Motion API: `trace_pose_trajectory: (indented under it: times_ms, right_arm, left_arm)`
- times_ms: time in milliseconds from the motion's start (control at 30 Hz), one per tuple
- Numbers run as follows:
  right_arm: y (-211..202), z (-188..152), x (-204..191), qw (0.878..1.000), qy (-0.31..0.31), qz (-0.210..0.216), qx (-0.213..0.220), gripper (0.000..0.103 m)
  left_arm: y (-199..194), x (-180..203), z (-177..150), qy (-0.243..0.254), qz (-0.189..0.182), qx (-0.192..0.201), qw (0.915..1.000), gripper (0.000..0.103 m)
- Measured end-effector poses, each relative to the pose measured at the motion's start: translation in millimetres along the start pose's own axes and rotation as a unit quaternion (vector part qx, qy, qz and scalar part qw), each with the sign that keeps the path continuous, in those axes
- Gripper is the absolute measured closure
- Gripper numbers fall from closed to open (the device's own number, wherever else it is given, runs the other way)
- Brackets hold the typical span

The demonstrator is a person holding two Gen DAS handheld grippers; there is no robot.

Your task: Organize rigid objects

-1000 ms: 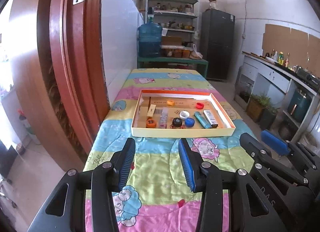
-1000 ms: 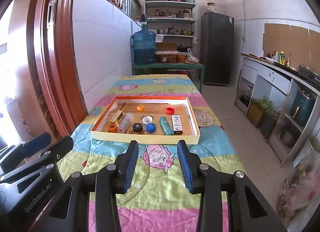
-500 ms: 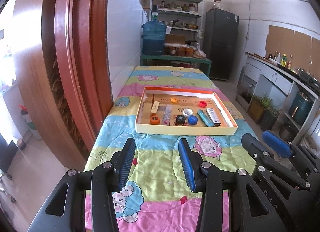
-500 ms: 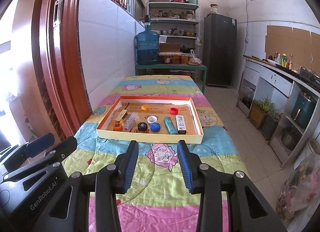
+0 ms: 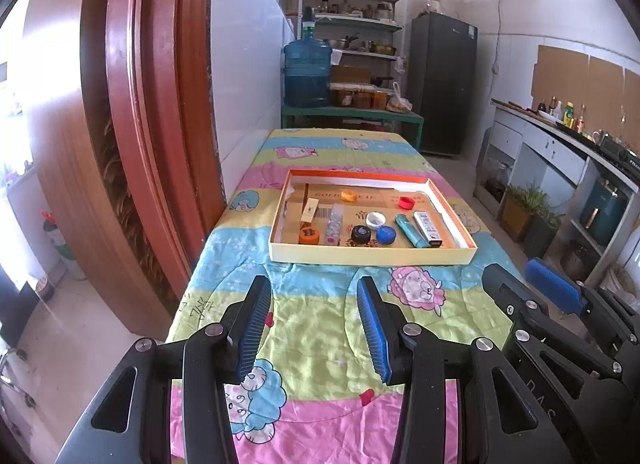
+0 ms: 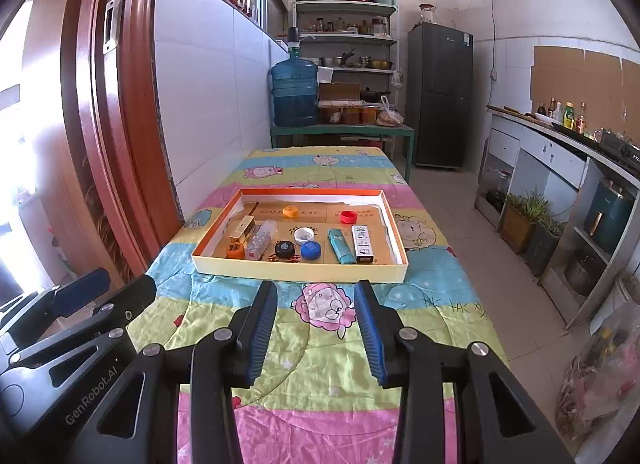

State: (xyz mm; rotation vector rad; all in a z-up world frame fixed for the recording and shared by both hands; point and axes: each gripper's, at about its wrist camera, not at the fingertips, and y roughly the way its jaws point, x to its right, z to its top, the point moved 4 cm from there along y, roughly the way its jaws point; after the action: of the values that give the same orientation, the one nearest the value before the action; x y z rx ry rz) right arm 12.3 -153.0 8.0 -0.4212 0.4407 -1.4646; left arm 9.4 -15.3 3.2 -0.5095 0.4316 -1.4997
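Both the left gripper and the right gripper, part-open and empty, face the shallow cardboard tray straight ahead, mid-table, the right nearer its teal tube.

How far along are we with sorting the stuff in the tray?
Done: nothing obvious; caps such as the blue cap and red cap, plus the teal tube, lie loosely mixed in the tray. In hand: nothing; the left tongs and right tongs hang open and empty short of the tray. Left: essentially all the sorting.
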Motion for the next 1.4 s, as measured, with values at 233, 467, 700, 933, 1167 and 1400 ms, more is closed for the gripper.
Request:
trace_pose_trajectory:
  times_ms: [233,467,700,933,1167,1400]
  right_arm:
    - [0.9,0.0,-0.5,1.000,0.001,0.000,-0.001,0.063]
    - [2.2,-1.1,-1.3,1.000,0.001,0.000,-0.001,0.063]
    - [4.2,-3.2,-3.8,1.000,0.000,0.002,-0.004,0.063]
    - [5.4,-3.6,-5.6,1.000,-0.001,0.002,-0.005,0.063]
    - [5.5,-3.7,-5.6,1.000,-0.001,0.002,-0.005,0.063]
    - [7.0,-4.2,-6.7,1.000,-0.001,0.003,-0.006,0.063]
  left_arm:
    - [1.1,0.0,0.0,0.000,0.000,-0.001,1.0000,0.057]
    - [1.6,0.0,-0.9,0.000,0.000,-0.002,1.0000,0.057]
    - [4.0,-0.5,-5.9,0.000,-0.001,-0.004,1.0000,0.057]
    - [5.4,-0.7,-7.6,0.000,-0.001,-0.006,1.0000,0.057]
    - [6.6,-0.7,-8.5,0.001,-0.001,-0.008,1.0000,0.057]
    - [8.1,0.1,-10.4,0.002,-0.002,-0.010,0.9999,0.057]
